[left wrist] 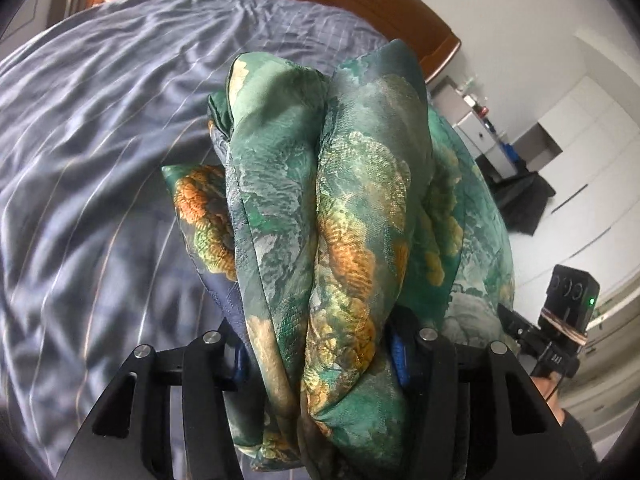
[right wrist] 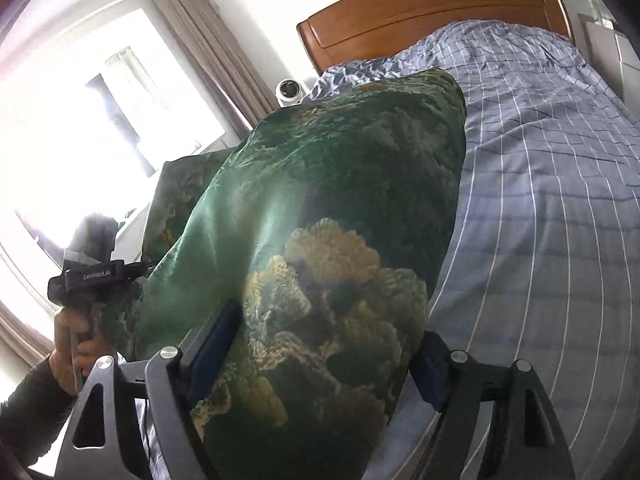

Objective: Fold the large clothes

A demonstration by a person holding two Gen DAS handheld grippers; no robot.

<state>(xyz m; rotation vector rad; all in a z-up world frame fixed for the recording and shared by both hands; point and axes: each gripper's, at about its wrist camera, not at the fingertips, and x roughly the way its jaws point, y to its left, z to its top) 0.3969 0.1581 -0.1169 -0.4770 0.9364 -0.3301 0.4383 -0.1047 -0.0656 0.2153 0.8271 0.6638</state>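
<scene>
Green satin garment [left wrist: 340, 208], patterned with gold and orange, hangs bunched between our two grippers above the blue checked bedspread [left wrist: 100, 140]. Our left gripper [left wrist: 320, 356] clamps thick folds; our right gripper [right wrist: 320, 344] pinches a broad panel [right wrist: 320, 208].

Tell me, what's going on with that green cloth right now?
Left gripper shut on green garment. Right gripper shut on it too. Garment bunched, lifted above the bed. Nothing in the way.
</scene>
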